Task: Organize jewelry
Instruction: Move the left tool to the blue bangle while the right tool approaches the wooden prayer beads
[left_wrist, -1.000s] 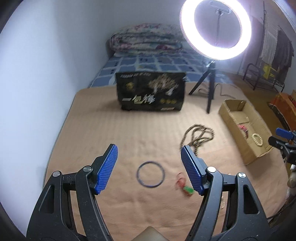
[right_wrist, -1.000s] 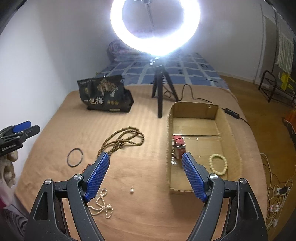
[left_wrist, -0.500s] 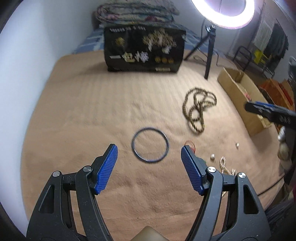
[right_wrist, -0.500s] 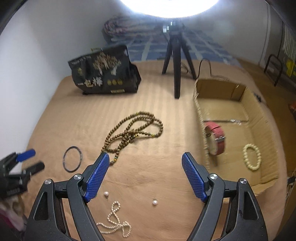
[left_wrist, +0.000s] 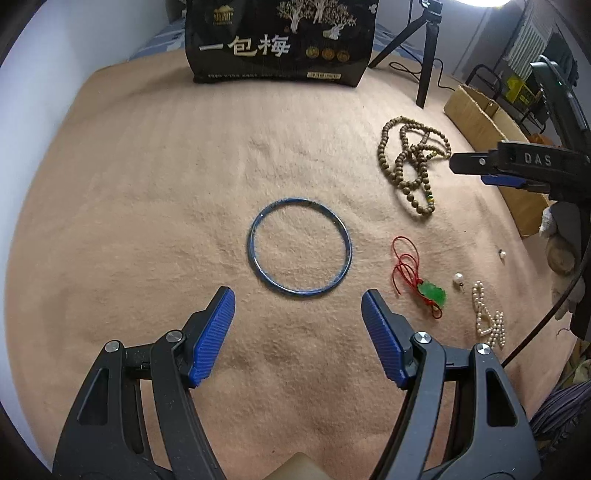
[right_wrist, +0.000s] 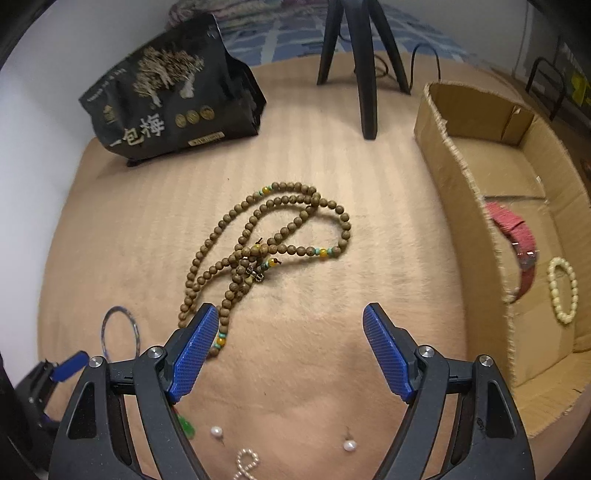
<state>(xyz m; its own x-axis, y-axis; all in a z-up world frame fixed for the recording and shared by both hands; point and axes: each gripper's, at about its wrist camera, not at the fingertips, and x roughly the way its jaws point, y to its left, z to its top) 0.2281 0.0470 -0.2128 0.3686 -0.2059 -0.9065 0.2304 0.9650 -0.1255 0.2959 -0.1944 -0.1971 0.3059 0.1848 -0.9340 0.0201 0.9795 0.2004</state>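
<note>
A thin blue bangle (left_wrist: 300, 246) lies flat on the tan blanket, just ahead of my open, empty left gripper (left_wrist: 297, 317). To its right lie a red cord with a green pendant (left_wrist: 424, 284), two loose pearls, a white pearl strand (left_wrist: 487, 317) and a brown bead necklace (left_wrist: 412, 164). My right gripper (right_wrist: 290, 345) is open and empty, low over the blanket, with the bead necklace (right_wrist: 266, 240) just ahead and left of it. A cardboard box (right_wrist: 461, 158) at the right holds a red watch (right_wrist: 517, 240) and a cream bead bracelet (right_wrist: 563, 288).
A black snack bag (left_wrist: 280, 40) stands at the back of the blanket. A black tripod (right_wrist: 364, 70) stands between the bag and the box. A white wall runs along the left. The bangle (right_wrist: 120, 334) and the left gripper show at the lower left of the right wrist view.
Both grippers have moved forward and down toward the blanket. The bangle now sits closer to the left gripper, and the bead necklace closer to the right gripper. Both stay open.
</note>
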